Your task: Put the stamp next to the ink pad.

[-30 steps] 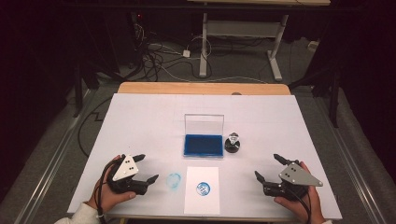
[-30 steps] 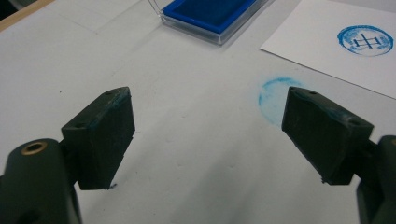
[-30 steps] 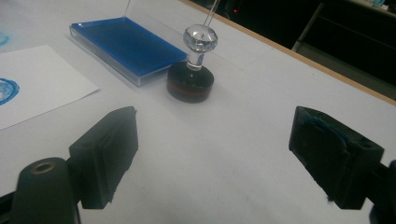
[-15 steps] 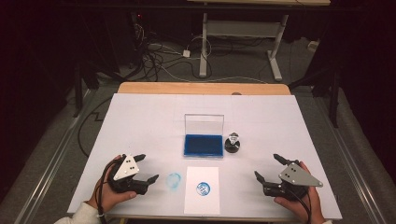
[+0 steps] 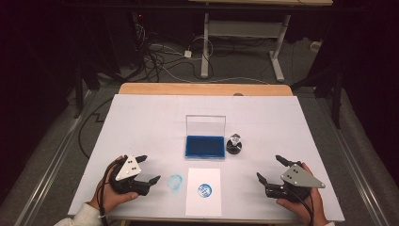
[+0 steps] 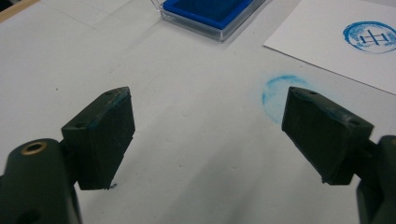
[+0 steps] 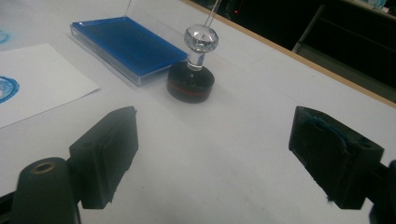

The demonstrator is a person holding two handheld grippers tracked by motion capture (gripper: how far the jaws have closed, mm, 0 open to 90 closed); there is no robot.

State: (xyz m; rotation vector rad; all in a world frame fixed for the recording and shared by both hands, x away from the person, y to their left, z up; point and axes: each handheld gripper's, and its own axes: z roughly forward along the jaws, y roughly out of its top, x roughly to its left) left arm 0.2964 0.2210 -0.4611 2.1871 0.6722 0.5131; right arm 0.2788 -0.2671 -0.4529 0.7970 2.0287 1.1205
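Note:
A blue ink pad (image 5: 204, 145) (image 6: 212, 11) (image 7: 126, 44) lies mid-table in a clear case with its lid standing up. Just right of it stands a black round stamp (image 5: 234, 144) (image 7: 191, 80) with a crystal knob. In front of the pad lies a white sheet (image 5: 203, 190) (image 6: 327, 42) bearing a round blue print (image 5: 204, 190) (image 6: 369, 36). A faint blue smudge (image 5: 175, 181) (image 6: 275, 88) marks the table left of the sheet. My left gripper (image 5: 147, 169) (image 6: 208, 130) rests open at the front left, empty. At the front right, my right gripper (image 5: 272, 170) (image 7: 212, 154) stands open and empty, short of the stamp.
The white table (image 5: 150, 117) ends in a wooden strip (image 5: 202, 89) at the far edge. Behind it are cables (image 5: 155, 56) on the floor and a white desk frame (image 5: 240, 33). Dark floor surrounds the table on both sides.

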